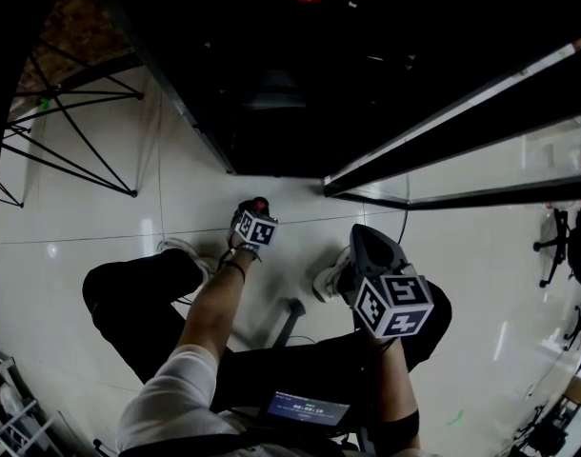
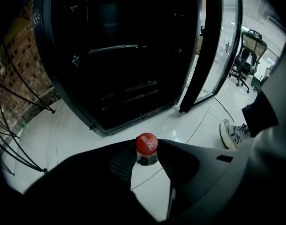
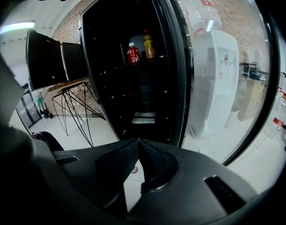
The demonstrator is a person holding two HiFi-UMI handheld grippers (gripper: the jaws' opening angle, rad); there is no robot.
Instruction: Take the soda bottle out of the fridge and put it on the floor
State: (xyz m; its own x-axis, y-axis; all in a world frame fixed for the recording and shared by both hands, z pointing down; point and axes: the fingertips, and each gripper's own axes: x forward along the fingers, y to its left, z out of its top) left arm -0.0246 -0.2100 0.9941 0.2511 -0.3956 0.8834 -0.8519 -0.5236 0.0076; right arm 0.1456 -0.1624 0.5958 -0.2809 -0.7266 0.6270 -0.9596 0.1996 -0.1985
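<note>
Your left claw (image 2: 147, 153) is squeezing the soda bottle (image 2: 146, 143) by its thin neck, right under the red cap. The jaws are standing about half open, and the neck is filling the gap between them. The rest of the bottle is hanging straight down below the claw, so you are mostly seeing the cap. The white floor (image 2: 194, 121) is lying under the claw, and the open fridge (image 2: 115, 55) is sitting just past it. I cannot tell if the bottom of the bottle is touching the floor.

Your right claw (image 3: 137, 146) is pinching its tips together and is holding nothing. It is pointing toward the fridge, just beside the other claw.

I think the bottle is feeling heavy if it is full, and all that weight is pulling on the neck. The plastic is smooth and could be wet from the cold, so it may be slipping. The neck is the hard part, and the little ring under the cap is helping it stay put. The belly is soft, so squeezing there would be denting it.
</note>
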